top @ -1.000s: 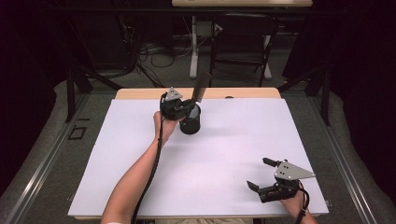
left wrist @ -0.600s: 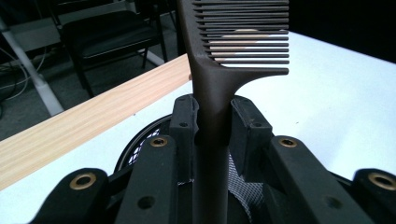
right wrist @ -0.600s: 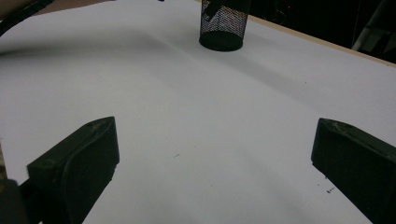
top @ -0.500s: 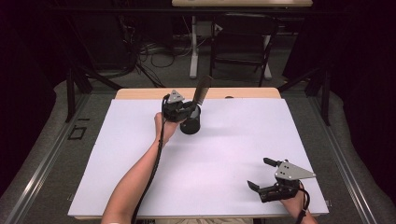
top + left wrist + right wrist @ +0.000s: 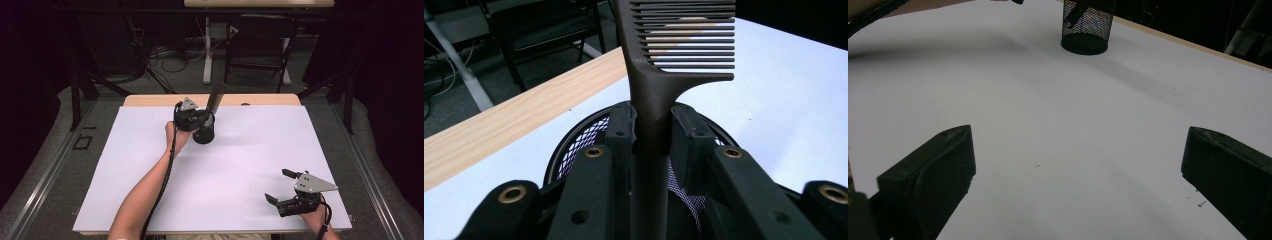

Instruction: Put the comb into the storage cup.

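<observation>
Left gripper clamps the comb handle over the mesh cup, seemingly just inside, near the table's far edge; right gripper wide open, holding nothing, over bare white sheet

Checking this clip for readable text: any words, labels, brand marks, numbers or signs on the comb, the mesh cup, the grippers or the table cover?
None can be read.
Comb: plain dark handle and teeth, no mark.
Mesh cup: bare black mesh, no label.
Left gripper, shut on the comb's handle: only screw heads on the jaws.
Right gripper, open: plain black jaws.
White table cover: blank, bar a few tiny specks.
</observation>
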A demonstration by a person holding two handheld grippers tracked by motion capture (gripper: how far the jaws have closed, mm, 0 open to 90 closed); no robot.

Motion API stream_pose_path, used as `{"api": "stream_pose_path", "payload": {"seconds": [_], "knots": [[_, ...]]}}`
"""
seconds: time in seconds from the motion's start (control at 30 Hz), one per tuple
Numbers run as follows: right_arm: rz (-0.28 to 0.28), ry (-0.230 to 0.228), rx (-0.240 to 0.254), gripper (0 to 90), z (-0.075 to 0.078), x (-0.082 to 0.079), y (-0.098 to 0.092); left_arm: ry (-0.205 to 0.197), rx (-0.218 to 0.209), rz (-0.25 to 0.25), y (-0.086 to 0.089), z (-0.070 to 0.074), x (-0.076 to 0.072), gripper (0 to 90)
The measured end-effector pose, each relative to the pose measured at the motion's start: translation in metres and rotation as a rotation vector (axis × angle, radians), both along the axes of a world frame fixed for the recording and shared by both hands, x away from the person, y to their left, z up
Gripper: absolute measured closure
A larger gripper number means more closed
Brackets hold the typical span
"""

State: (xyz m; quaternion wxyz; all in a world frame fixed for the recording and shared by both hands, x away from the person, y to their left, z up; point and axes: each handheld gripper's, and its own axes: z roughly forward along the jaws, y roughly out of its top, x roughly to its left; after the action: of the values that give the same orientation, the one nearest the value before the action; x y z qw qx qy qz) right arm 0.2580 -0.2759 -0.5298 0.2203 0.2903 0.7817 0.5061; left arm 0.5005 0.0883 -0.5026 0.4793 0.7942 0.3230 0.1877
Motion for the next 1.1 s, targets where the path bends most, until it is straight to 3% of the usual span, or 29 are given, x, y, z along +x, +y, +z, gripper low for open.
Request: {"api": "stream_pose_path", "payload": {"seconds": [0.4,0.5,0.63,0.8,0.97,1.1], "knots": [[0.002,-0.004,0.002,0.5,0.0,0.0,0.001,0.02,0.049,-0.007,-0.003,-0.002,-0.002,71.2],[-0.003,-0.004,0.002,0.5,0.0,-0.001,0.0,-0.01,0.031,0.004,-0.002,0.0,-0.009,56.4],[-0.001,-0.006,0.004,0.5,0.0,0.0,0.0,-0.017,0.024,0.001,0.003,0.005,-0.014,44.8],[-0.002,-0.001,-0.002,0.5,0.0,0.0,0.0,0.002,0.029,-0.026,0.009,0.013,-0.018,35.4],[-0.002,-0.005,-0.001,0.5,0.0,0.0,0.001,0.01,0.041,-0.028,0.014,0.019,-0.024,22.2],[-0.001,-0.009,-0.001,0.5,0.001,-0.001,0.001,0.016,0.05,-0.029,0.019,0.021,-0.029,16.8]]}}
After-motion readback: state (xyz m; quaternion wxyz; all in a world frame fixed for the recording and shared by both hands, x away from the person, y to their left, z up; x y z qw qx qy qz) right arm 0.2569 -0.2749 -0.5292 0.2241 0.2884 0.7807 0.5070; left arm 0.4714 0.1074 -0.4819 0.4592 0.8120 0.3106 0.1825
